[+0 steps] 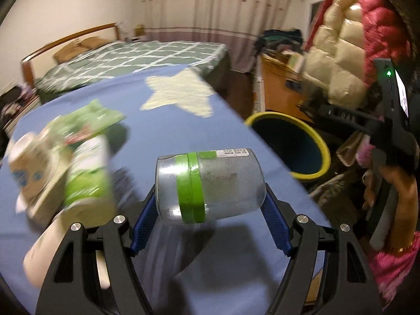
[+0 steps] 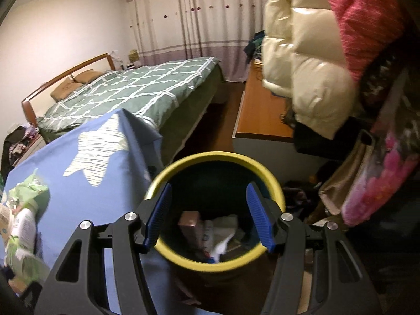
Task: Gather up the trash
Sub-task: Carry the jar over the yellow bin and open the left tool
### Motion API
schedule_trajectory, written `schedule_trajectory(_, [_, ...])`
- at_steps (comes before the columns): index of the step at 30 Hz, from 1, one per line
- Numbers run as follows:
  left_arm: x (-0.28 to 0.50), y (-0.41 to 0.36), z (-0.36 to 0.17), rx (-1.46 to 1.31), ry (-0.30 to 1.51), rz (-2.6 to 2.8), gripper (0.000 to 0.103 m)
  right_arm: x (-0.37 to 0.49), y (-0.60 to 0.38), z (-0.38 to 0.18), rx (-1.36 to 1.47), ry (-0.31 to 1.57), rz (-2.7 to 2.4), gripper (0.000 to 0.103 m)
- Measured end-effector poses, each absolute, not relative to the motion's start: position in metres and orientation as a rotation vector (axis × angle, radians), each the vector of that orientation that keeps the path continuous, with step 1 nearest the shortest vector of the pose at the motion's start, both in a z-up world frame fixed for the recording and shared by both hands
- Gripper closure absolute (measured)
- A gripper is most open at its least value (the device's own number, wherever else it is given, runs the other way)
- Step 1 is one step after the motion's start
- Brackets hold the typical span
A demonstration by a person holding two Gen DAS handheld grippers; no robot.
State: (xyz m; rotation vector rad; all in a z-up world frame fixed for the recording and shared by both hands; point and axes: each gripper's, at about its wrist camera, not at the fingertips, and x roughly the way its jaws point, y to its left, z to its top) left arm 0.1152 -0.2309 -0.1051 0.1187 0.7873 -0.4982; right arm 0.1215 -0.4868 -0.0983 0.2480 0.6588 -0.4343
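Note:
My left gripper (image 1: 210,200) is shut on a clear plastic jar (image 1: 210,181) with a green band, which lies sideways between the blue pads above the blue star-patterned cloth (image 1: 126,97). A blurred pile of green and white packaging (image 1: 78,157) lies on the cloth at the left and also shows in the right wrist view (image 2: 23,225). The yellow-rimmed dark bin (image 1: 324,155) stands just past the cloth's right edge. My right gripper (image 2: 208,191) is open and empty directly over that bin (image 2: 210,157), which holds paper and box trash (image 2: 210,236).
A bed with a green checked cover (image 2: 136,89) lies behind the cloth-covered surface. On the right, a wooden desk (image 2: 262,115) and hanging cream and pink padded jackets (image 2: 315,65) crowd close to the bin. Bags (image 2: 367,183) sit right of the bin. A hand (image 1: 401,183) holds the right gripper's handle.

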Motion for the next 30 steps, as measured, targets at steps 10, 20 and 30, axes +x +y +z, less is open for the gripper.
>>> schedule_trajectory(10, [0.156, -0.341, -0.114, 0.193, 0.798, -0.641, 0.030, 0.084, -0.530, -0.112, 0.239, 0.696, -0.509, 0.046])
schedule_trajectory(20, [0.192, -0.424, -0.140, 0.254, 0.873, -0.703, 0.030, 0.061, -0.561, -0.121, 0.252, 0.711, -0.588, 0.046])
schedule_trajectory(30, [0.202, -0.447, -0.147, 0.289, 0.861, -0.676, 0.015, 0.055, -0.577, -0.133, 0.284, 0.734, -0.606, 0.044])
